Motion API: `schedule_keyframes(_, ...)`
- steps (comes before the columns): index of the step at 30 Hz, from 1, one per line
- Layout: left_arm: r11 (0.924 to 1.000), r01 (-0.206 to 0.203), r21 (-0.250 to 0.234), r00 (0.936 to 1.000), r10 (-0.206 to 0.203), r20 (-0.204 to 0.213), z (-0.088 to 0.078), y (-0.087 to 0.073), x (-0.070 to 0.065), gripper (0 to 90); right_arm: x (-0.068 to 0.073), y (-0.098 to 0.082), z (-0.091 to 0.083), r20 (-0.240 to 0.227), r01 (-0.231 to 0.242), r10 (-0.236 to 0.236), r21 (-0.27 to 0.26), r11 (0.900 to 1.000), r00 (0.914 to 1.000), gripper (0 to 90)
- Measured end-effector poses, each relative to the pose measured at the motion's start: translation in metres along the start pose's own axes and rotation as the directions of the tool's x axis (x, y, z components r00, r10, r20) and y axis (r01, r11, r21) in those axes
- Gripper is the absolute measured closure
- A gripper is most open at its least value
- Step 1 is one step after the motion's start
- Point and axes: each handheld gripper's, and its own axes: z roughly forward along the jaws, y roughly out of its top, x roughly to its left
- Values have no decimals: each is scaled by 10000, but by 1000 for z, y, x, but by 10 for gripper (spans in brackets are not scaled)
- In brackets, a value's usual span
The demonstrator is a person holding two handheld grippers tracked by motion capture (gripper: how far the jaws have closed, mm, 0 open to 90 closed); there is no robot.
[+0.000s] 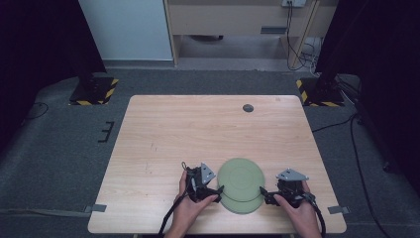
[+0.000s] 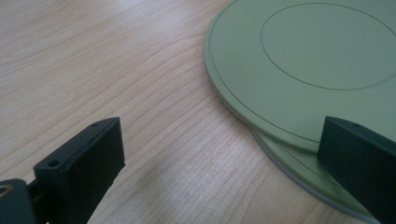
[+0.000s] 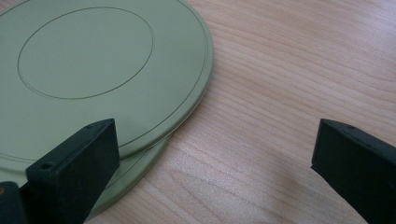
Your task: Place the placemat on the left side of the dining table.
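Right now, a wooden table [image 1: 163, 134] is seen, and two green plates [image 1: 241, 179] are stacked on it near the person's edge, the top one slid a bit off the lower. Nothing is held in them. Beside the plates, the left gripper [image 1: 218, 190] and right gripper [image 1: 263, 192] are held wide open, probably so a plate can be grabbed.

lower plate [image 1: 243, 204] mostly hidden (by upper plate [image 1: 240, 179])

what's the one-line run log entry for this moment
plates: two green, top plate offset on lower plate | left gripper: open | right gripper: open
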Motion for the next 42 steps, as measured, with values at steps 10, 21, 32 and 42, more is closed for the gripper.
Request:
schedule_keyframes(10,9999,159,44,9999,-159,11,0,-1,0,1,3,-1,-1,-230,266,-265,38,9996,9994,22)
schedule_keyframes(21,10000,-63,6,9999,63,-114,1,1,2,6,3,0,2,-35,156,-156,-7,9999,9999,10)
schedule_keyframes(32,9996,163,-249,9965,-141,827,2,18,3,38,1,-2,3,-139,199,-198,15,9998,9997,9)
schedule_keyframes(42,9961,800,377,9832,-851,1615,26,24,7,51,1,-1,4,-116,265,-265,-20,9996,9996,8)
